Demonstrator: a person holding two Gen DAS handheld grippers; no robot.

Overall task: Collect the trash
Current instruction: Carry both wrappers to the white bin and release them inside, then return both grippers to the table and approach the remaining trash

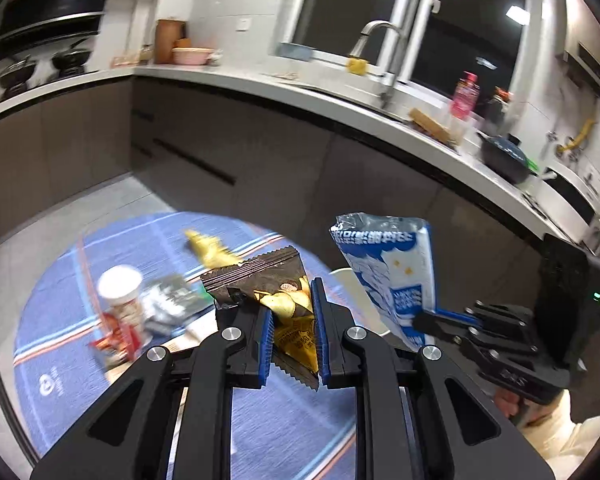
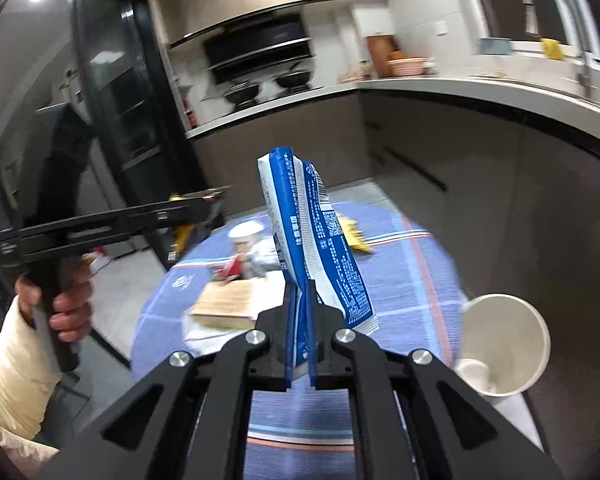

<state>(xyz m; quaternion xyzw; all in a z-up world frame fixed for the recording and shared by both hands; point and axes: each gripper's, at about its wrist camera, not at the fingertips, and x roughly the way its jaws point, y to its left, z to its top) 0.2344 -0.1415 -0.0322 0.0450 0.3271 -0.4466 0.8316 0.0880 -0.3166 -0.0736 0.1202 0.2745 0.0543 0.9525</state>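
Presently held, two pieces of trash, both lifted clear of the table.

Item one: brown-and-gold snack wrapper (image 1: 278, 300), crumpled, pinched between the blue pads of the left gripper (image 1: 292, 320); jaws closed down onto it, wrapper standing up out of the grip. Likely held so for carrying to a bin, which is not in view.

Item two: blue-and-white snack bag (image 2: 316, 240), empty and flattened, clamped at its lower end by the right gripper (image 2: 300, 336); fingers pressed together on the foil, bag rising upright above them. In the left wrist view the same bag shows to the right of the wrapper, the two apart.

Remaining on the table, not yet collected: yellow wrapper (image 1: 210, 250) at the far side; white lidded cup (image 1: 120, 290) with a red packet (image 1: 114, 340) and a silver-grey packet (image 1: 172, 300) beside it at the left; flat cardboard box (image 2: 226, 304) near the middle; white paper cup (image 2: 500, 340) at the right, seemingly lying on its side, mouth toward the camera.

Surface: round table under a blue checked cloth (image 1: 60, 320) with red and white stripes.

Room: kitchen at night; L-shaped white countertop (image 1: 260, 88) over dark cabinets, sink tap (image 1: 380, 40) below a dark window, pots on the hob at far left.
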